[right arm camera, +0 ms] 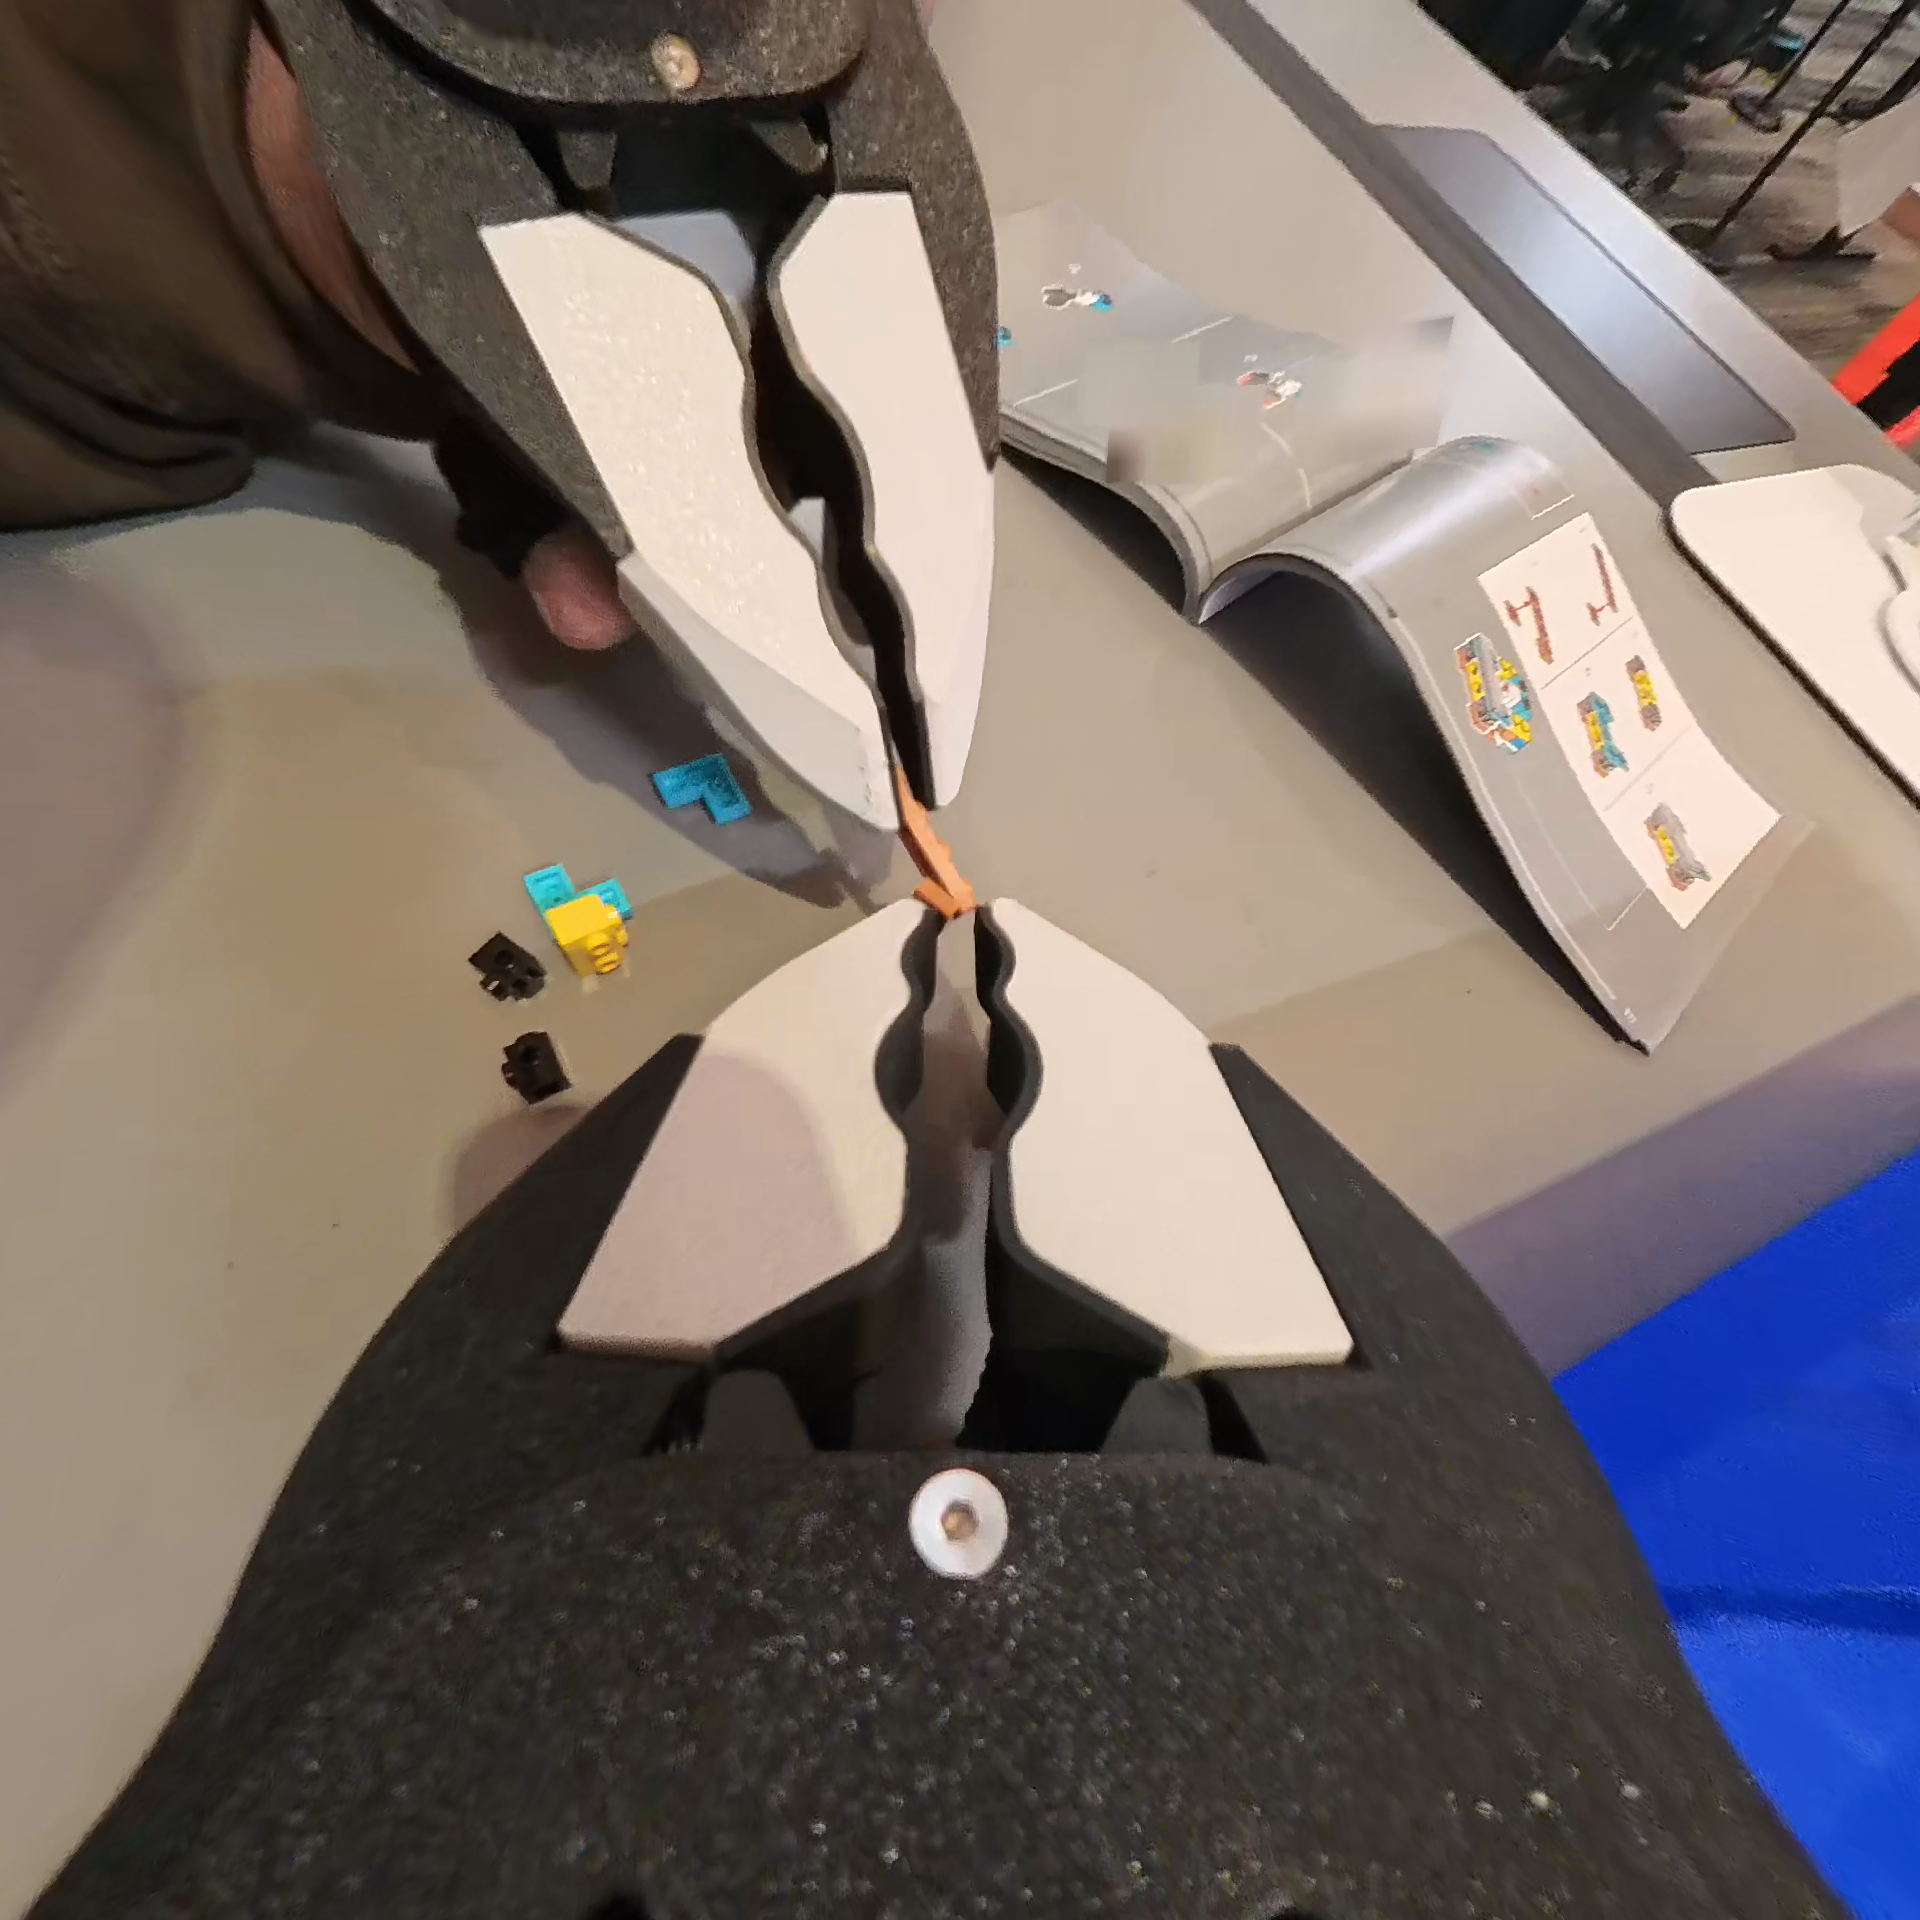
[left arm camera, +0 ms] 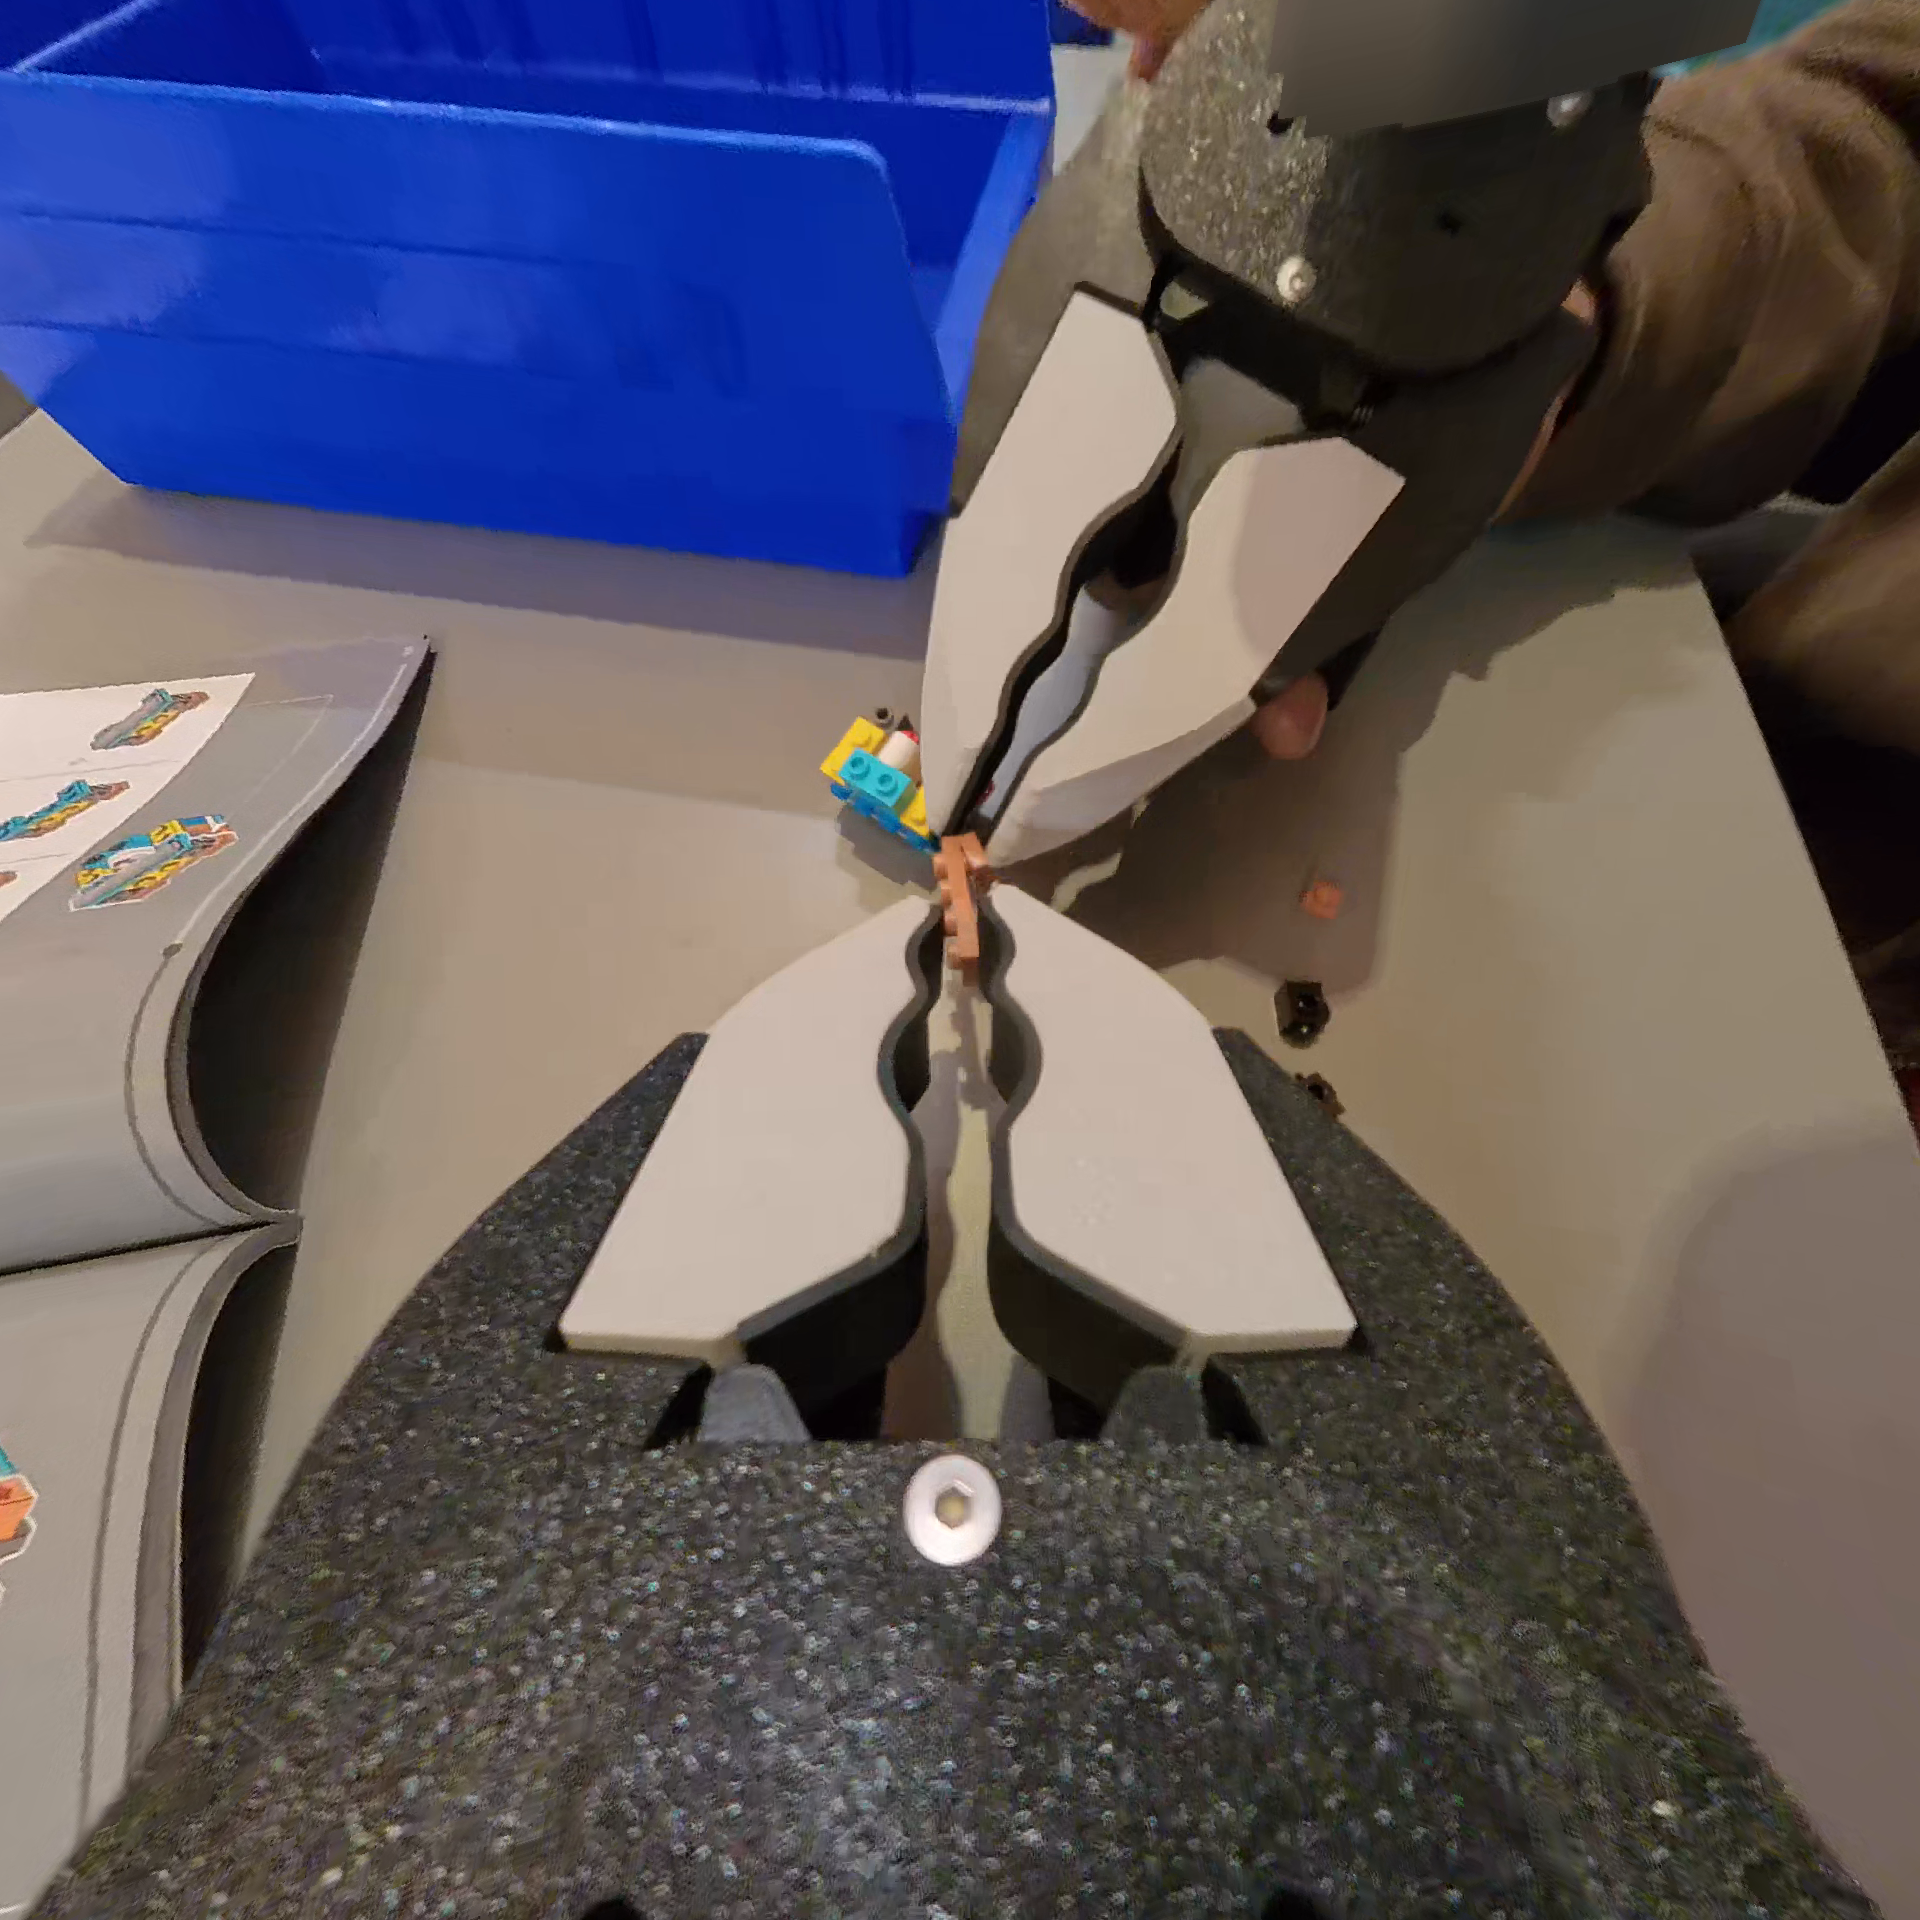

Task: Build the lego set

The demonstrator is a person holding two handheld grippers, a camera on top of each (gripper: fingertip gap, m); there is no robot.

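Note:
My left gripper [left arm camera: 961, 912] is shut on a thin brown plate [left arm camera: 963, 935] held edge-up above the grey table [left arm camera: 623, 935]. My right gripper [right arm camera: 951, 906] is shut on a small brown piece [right arm camera: 945, 891]. The two grippers face each other tip to tip, and the brown pieces touch between them. In the left wrist view the right gripper [left arm camera: 971, 836] comes in from above. In the right wrist view the left gripper [right arm camera: 914, 805] comes in from above. A small yellow and teal assembly [left arm camera: 878, 774] lies on the table just left of the tips.
A blue bin [left arm camera: 468, 260] stands at the back left. An open instruction booklet [left arm camera: 156, 935] lies to the left. Loose pieces lie on the table: a teal L-shaped plate [right arm camera: 707, 790], a yellow and teal cluster [right arm camera: 582, 914], black bits [right arm camera: 506, 966], a small brown piece [left arm camera: 1322, 896]. The grippers are tip to tip, or close to it.

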